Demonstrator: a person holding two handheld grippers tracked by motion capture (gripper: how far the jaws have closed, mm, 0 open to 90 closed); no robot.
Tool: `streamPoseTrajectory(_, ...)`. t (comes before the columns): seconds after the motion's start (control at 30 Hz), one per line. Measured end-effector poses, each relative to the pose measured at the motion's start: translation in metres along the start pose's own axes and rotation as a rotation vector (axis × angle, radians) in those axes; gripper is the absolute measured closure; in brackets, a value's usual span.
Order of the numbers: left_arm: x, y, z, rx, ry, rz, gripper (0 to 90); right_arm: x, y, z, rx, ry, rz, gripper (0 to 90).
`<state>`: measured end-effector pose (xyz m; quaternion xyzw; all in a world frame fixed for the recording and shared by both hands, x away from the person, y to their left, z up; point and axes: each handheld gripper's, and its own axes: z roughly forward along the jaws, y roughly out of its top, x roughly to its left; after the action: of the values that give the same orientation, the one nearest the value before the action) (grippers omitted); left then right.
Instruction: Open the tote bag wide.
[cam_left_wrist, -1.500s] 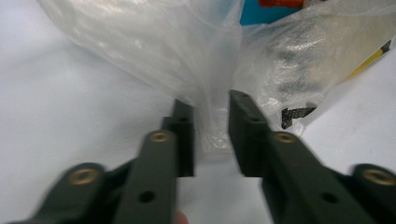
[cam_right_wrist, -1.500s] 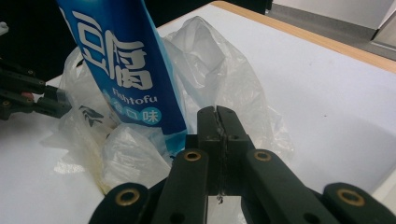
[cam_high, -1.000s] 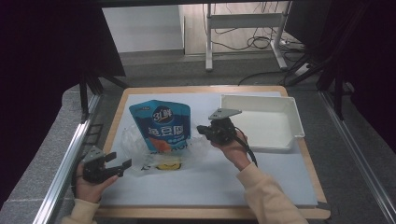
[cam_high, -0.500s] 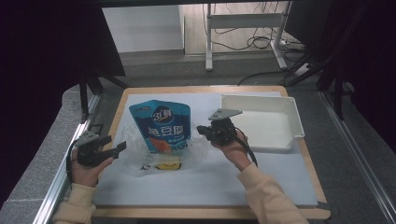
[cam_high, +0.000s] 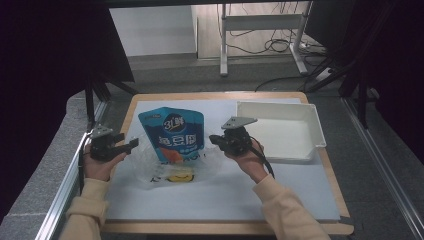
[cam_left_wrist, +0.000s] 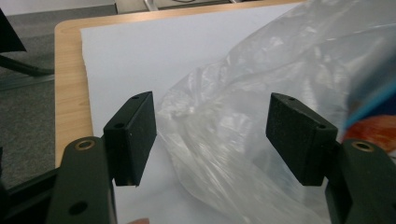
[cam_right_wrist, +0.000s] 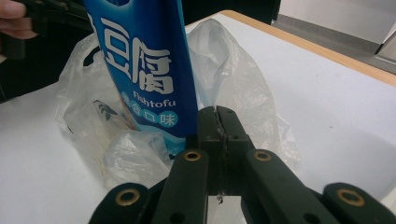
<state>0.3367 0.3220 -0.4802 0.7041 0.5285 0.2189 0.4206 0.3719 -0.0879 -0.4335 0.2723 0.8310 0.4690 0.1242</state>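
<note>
The right tongs (cam_high: 216, 139) are pressed fully together, and in the right gripper view (cam_right_wrist: 217, 122) their tips pinch the thin edge of a clear plastic bag (cam_right_wrist: 140, 140) right beside a blue pouch (cam_right_wrist: 144, 70). Whether the pouch's own edge is caught in the pinch too is hard to say, since pouch and film overlap there.

The blue pouch (cam_high: 174, 134) stands partly inside the plastic bag (cam_high: 150, 162) at the middle of the tabletop (cam_high: 220, 200), which is covered by a white sheet. Its top rises out of the bag and leans toward the far edge. Something yellow (cam_high: 179, 175) lies in the bottom of the bag.

The left tongs (cam_high: 134, 144) sit at the left side of the bag and point at it. In the left gripper view (cam_left_wrist: 212, 133) their jaws stand wide apart and have just been closing a little. The crumpled film of the bag (cam_left_wrist: 243, 140) bulges into the gap between them, yet neither pad presses on it.

A white tray (cam_high: 312, 120) stands on the right part of the tabletop, behind the right hand (cam_high: 250, 160).
</note>
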Motion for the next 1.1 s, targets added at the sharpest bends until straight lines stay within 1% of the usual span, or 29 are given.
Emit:
streamPoseTrajectory(0.1, 0.006, 0.001, 0.007, 0.009, -0.002, -0.008, 33.1, 0.000, 0.000, 0.000, -0.001, 0.000, 0.000, 88.7)
streamPoseTrajectory(0.2, 0.009, 0.001, 0.011, 0.020, -0.007, -0.005, 32.7, 0.000, -0.001, 0.000, 0.000, 0.000, 0.001, 88.7)
streamPoseTrajectory(0.33, 0.012, 0.000, 0.017, 0.030, -0.016, -0.016, 31.8, 0.000, -0.001, 0.001, 0.003, 0.000, 0.000, 88.7)
streamPoseTrajectory(0.43, 0.014, -0.001, 0.023, 0.048, -0.033, -0.010, 32.0, 0.001, -0.001, 0.003, 0.006, -0.001, -0.003, 88.7)
streamPoseTrajectory(0.47, 0.013, -0.001, 0.025, 0.056, -0.041, -0.009, 33.5, 0.002, -0.001, 0.003, 0.007, -0.001, -0.005, 88.7)
streamPoseTrajectory(0.57, 0.011, -0.004, 0.029, 0.083, -0.069, 0.000, 41.2, 0.002, -0.001, 0.003, 0.006, -0.004, -0.006, 88.7)
streamPoseTrajectory(0.63, 0.011, -0.005, 0.030, 0.094, -0.099, -0.003, 53.4, 0.002, -0.001, 0.002, 0.006, -0.007, -0.005, 88.7)
streamPoseTrajectory(0.73, 0.010, -0.007, 0.031, 0.113, -0.108, -0.007, 71.1, 0.001, -0.001, 0.001, 0.005, -0.012, -0.004, 88.8)
streamPoseTrajectory(0.83, 0.008, -0.008, 0.029, 0.111, -0.097, 0.005, 82.3, 0.001, -0.002, -0.001, 0.002, -0.017, -0.003, 88.7)
streamPoseTrajectory(0.9, 0.007, -0.009, 0.025, 0.100, -0.090, 0.009, 85.4, 0.000, -0.003, -0.002, 0.002, -0.020, -0.001, 88.7)
streamPoseTrajectory(1.0, 0.006, -0.012, 0.018, 0.081, -0.075, 0.001, 87.3, -0.001, -0.005, -0.001, 0.004, -0.035, 0.006, 88.7)
streamPoseTrajectory(1.1, 0.006, -0.015, 0.014, 0.083, -0.051, 0.002, 87.9, -0.003, -0.009, 0.005, 0.018, -0.058, 0.019, 88.8)
